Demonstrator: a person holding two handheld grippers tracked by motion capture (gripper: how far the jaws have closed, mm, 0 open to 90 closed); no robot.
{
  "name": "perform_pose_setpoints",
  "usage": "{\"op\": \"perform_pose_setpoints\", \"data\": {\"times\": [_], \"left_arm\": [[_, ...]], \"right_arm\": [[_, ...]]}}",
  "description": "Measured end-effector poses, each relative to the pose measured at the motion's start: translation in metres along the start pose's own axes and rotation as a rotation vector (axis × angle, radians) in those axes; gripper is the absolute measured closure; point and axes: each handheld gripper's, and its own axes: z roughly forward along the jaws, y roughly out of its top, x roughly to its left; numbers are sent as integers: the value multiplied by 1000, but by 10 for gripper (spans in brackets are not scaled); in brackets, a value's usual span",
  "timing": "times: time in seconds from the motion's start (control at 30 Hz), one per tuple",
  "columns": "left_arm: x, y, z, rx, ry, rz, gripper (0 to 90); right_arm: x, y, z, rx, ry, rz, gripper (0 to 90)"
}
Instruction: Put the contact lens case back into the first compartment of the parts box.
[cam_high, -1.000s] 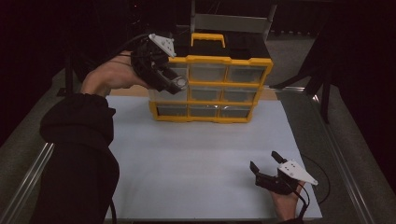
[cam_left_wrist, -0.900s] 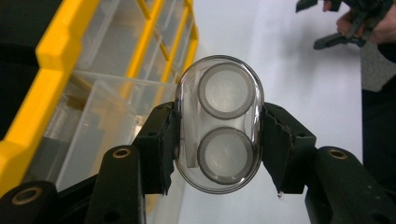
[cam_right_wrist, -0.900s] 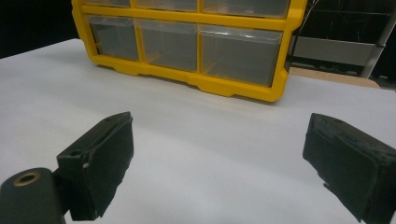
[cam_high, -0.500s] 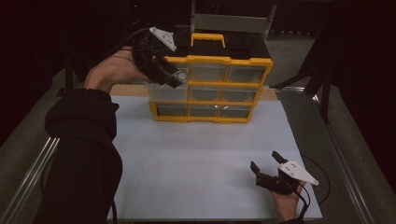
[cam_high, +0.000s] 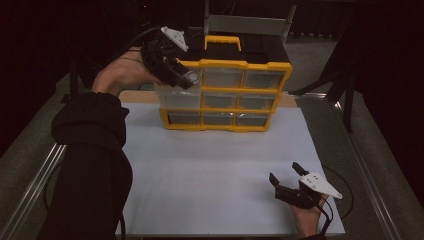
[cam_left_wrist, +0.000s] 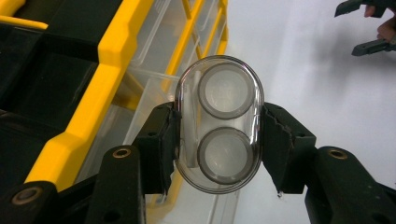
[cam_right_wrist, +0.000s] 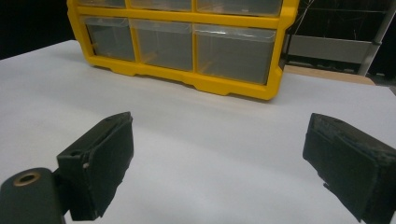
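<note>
Clear oval case (cam_left_wrist: 218, 123) with two round discs inside, clamped between the left gripper's (cam_left_wrist: 217, 135) fingers, held up by the top left corner of the yellow drawer cabinet (cam_high: 235, 64), over a pulled-out clear drawer (cam_high: 176, 100). Cabinet stands at the far edge of the white tabletop (cam_high: 210, 180). Right gripper (cam_high: 286, 179) rests low at near right, fingers wide, nothing between them.

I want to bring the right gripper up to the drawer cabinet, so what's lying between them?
Nothing: the high view shows bare white tabletop between the right gripper and the yellow drawer cabinet.
</note>
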Motion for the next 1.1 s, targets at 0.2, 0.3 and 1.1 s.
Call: {"op": "perform_pose_setpoints", "data": {"times": [0.2,0.3,1.1], "left_arm": [[4,-2,4,16,0,-1,498],[8,-3,6,25,9,-8,497],[18,-11,11,72,62,-59,497]], "right_arm": [[0,0,0,-2,0,1,86],[0,0,0,-4,-3,5,86],[-1,0,-1,-4,-5,-1,86]]}}
